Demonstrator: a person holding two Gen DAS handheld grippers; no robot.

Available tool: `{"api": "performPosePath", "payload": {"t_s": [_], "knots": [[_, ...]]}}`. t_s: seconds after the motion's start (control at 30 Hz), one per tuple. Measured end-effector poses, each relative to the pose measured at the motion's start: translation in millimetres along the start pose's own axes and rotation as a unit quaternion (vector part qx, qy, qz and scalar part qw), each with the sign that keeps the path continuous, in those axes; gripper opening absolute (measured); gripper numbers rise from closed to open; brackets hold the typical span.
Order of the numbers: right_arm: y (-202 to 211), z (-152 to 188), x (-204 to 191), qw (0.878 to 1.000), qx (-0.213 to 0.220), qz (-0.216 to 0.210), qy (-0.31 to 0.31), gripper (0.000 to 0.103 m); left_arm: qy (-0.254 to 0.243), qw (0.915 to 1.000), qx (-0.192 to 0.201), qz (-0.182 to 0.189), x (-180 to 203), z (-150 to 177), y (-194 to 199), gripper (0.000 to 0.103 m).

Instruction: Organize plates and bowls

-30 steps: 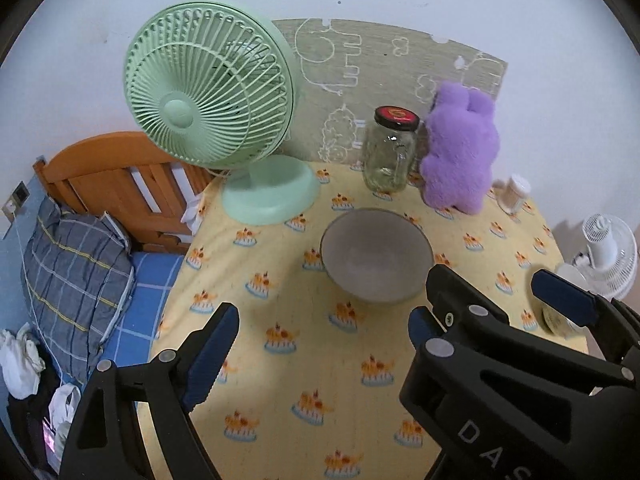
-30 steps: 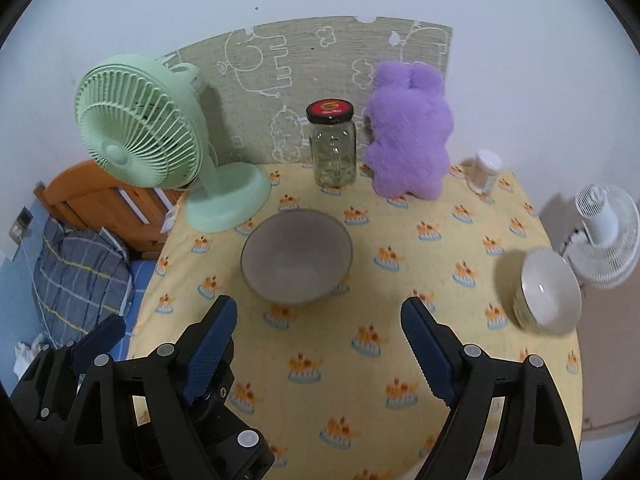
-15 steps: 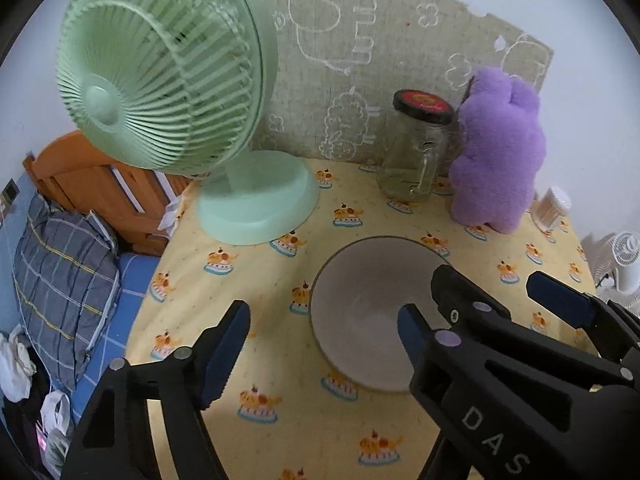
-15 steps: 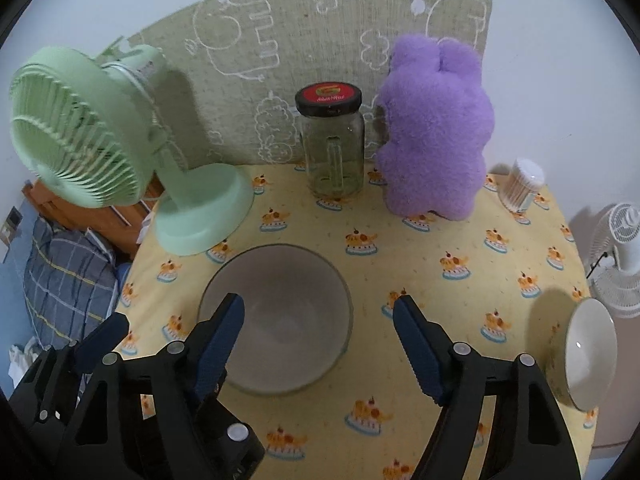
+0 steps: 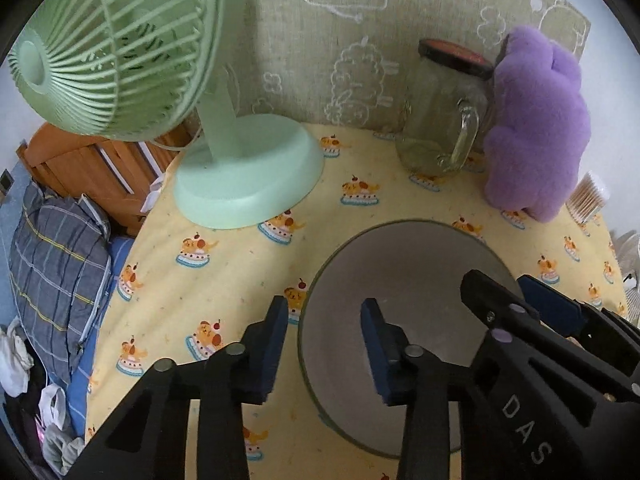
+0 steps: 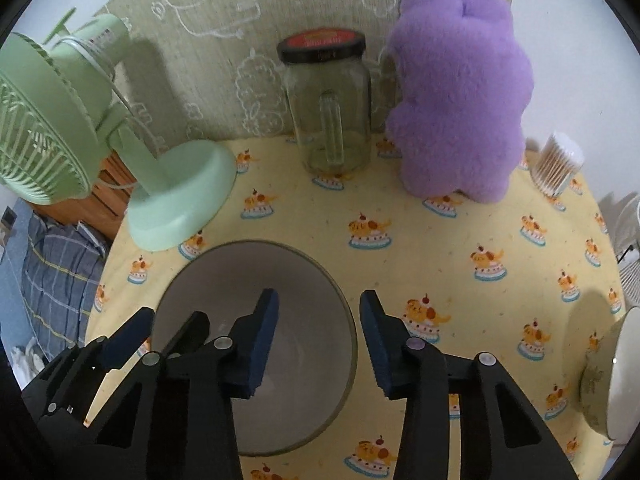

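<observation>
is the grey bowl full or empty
Empty. The grey bowl sits upright on the yellow tablecloth, and both wrist views show only its bare, smooth inside, with nothing in it.

Two bowls point(image 6: 256, 344) point(image 6: 612, 376), one fan point(image 6: 60, 120), one jar point(image 6: 328, 104), one plush toy point(image 6: 460, 92)

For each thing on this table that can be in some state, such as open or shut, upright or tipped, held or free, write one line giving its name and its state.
grey bowl: upright, empty, rim between both grippers' closing jaws.
left gripper: closing astride the rim, not yet pressing.
right gripper: closing likewise.
glass jar: upright, lid on.
white bowl: free, untouched.
green fan: upright.
</observation>
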State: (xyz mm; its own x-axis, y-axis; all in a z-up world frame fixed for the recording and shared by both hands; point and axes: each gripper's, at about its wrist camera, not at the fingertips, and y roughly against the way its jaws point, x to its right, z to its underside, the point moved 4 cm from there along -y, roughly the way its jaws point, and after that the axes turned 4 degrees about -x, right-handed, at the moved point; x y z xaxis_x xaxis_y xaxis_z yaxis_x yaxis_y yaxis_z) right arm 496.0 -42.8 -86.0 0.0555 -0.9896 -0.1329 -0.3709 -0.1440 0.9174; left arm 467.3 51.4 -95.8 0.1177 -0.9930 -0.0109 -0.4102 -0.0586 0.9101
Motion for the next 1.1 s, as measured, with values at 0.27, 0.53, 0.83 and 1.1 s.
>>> {"api": "performPosePath", "payload": {"t_s": [0.27,0.53,0.83,1.1], "knots": [[-16.5,2.9,6.0,1.000,-0.015,-0.004,-0.003,0.026,-0.006,0.9999,-0.011,-0.007,3.0,-0.8,-11.4,0.028],[-15.4,3.4,6.5,1.000,-0.022,0.004,-0.003,0.022,-0.005,0.9998,-0.017,-0.009,3.3,-0.1,-10.3,0.028],[-3.5,11.7,9.0,1.000,-0.028,0.009,-0.007,0.022,-0.007,0.9997,-0.024,-0.003,6.7,10.3,2.4,0.028],[23.5,23.1,6.1,1.000,-0.024,0.009,-0.011,0.022,-0.018,0.9997,-0.018,0.000,4.1,19.5,32.4,0.028]]}}
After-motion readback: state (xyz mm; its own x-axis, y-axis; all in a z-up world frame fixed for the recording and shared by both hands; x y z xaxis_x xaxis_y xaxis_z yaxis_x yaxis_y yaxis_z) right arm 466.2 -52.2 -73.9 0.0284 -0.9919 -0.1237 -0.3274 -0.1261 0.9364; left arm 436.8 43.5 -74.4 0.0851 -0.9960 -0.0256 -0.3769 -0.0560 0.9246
